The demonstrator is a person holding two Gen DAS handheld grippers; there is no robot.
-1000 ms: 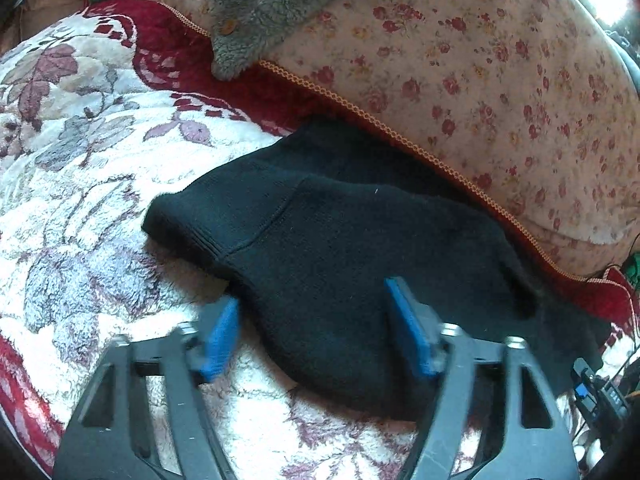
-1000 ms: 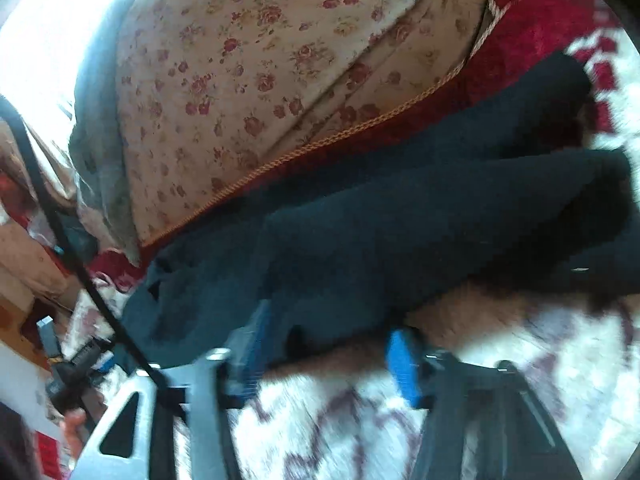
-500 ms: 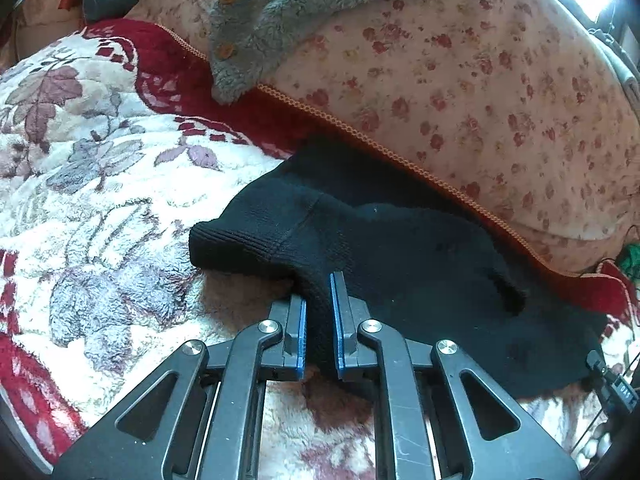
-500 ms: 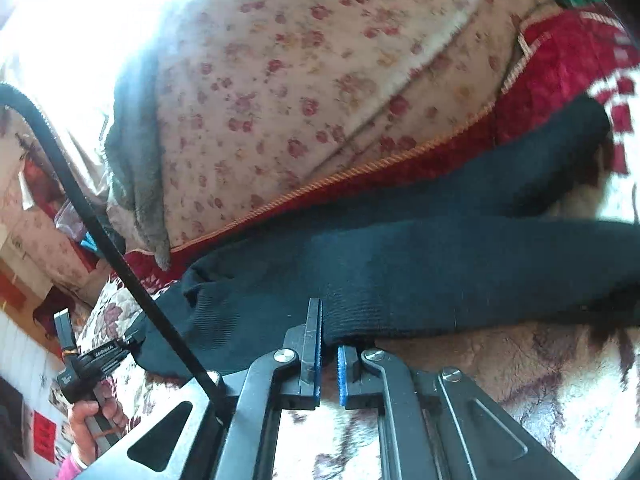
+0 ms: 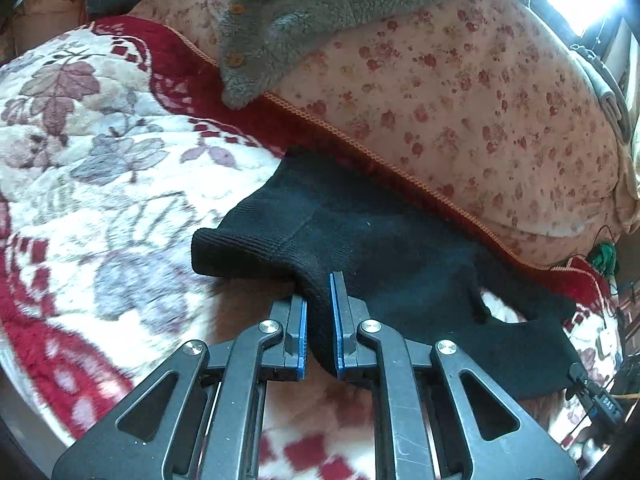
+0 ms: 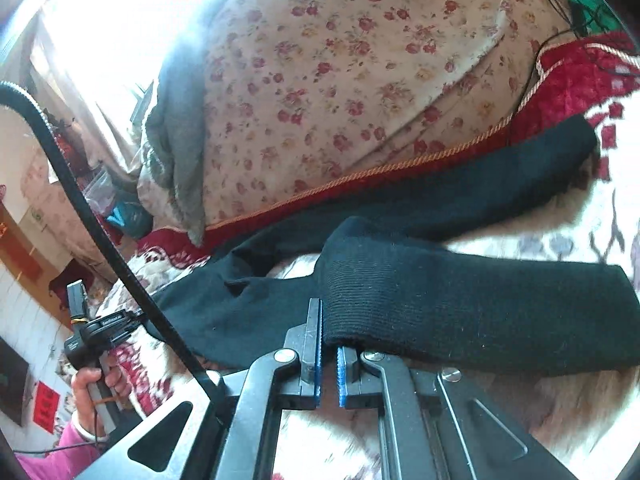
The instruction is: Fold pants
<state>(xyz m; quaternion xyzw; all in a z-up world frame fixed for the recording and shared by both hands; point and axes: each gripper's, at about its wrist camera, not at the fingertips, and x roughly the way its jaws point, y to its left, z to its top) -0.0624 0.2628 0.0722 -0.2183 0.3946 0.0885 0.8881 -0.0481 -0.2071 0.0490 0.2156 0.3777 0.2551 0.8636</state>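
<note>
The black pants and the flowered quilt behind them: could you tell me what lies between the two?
In the left wrist view, a strip of red blanket with orange cord edging separates the black pants from the flowered quilt.

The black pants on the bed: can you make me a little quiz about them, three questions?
1. True or false: both grippers are shut on the black pants.
2. What lies on top of the flowery quilt? A) a grey fluffy garment B) a yellow towel C) a book
3. Fill in: the left gripper pinches the pants near their ribbed ____.

Key: 1 true, the right gripper also clamps black fabric. 2 A, the grey fluffy garment. 3 edge.
</note>
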